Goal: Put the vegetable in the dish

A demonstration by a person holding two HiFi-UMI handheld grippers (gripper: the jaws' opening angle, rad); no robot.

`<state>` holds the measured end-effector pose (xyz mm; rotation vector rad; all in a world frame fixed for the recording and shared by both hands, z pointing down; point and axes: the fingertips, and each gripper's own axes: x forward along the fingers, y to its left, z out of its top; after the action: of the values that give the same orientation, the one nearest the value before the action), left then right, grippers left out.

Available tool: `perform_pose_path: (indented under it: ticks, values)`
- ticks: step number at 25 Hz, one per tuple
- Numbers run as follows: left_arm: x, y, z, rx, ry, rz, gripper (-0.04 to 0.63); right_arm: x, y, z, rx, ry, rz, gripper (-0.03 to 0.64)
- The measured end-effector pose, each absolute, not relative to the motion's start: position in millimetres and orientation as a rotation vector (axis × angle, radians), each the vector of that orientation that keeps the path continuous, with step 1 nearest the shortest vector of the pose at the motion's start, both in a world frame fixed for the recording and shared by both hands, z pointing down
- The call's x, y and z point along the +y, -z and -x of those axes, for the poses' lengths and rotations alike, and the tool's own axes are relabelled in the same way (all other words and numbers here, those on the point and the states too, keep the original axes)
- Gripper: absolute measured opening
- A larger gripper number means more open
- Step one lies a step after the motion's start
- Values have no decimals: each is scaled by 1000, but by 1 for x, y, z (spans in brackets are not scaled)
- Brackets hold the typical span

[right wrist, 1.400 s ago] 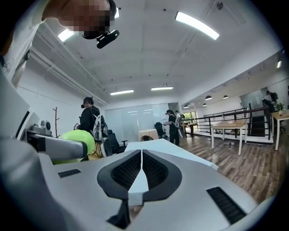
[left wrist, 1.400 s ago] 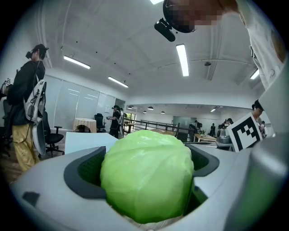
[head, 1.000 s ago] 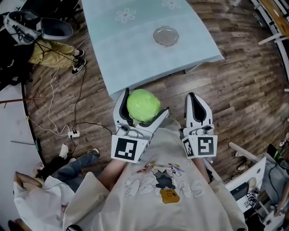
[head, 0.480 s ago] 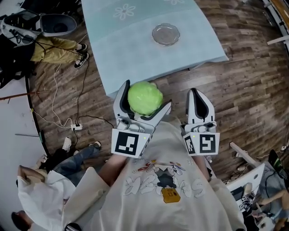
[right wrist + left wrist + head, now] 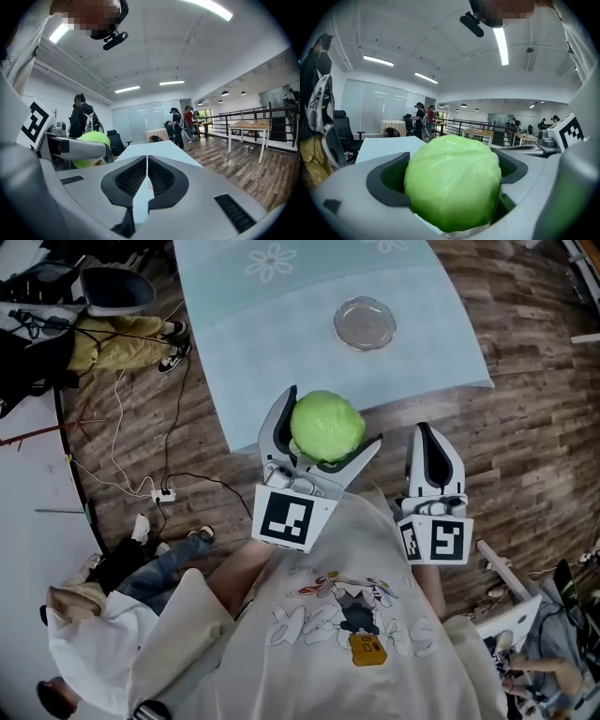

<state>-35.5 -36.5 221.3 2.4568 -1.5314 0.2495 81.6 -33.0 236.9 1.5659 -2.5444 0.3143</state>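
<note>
A round pale-green cabbage (image 5: pixel 327 426) sits between the jaws of my left gripper (image 5: pixel 321 431), which is shut on it and held in the air just short of the table's near edge. In the left gripper view the cabbage (image 5: pixel 453 180) fills the space between both jaws. A small clear glass dish (image 5: pixel 365 322) lies on the light-blue tablecloth (image 5: pixel 272 324), well beyond the cabbage and to its right. My right gripper (image 5: pixel 430 440) hangs beside the left one over the wood floor, shut and empty; its view shows the two pads pressed together (image 5: pixel 147 174) and the cabbage (image 5: pixel 90 146) at left.
The table (image 5: pixel 427 362) stands on a wooden floor. Cables, a power strip (image 5: pixel 157 517) and shoes lie on the floor at left, with a grey bin (image 5: pixel 116 289) at the far left. A seated person (image 5: pixel 103 615) is at bottom left. White furniture (image 5: pixel 511 606) stands at bottom right.
Both grippers have moved forward toward the table, the left one carrying the cabbage closer to the table's near edge. The dish now lies nearer the grippers.
</note>
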Motion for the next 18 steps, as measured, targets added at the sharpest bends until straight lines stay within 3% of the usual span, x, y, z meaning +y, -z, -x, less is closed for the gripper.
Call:
perform_pose_path:
  ticks: [18]
  values:
    - [-183,-321,37,-1338,-302,-2427,548,-171,-316,-54,-2393,-417,-1554,29]
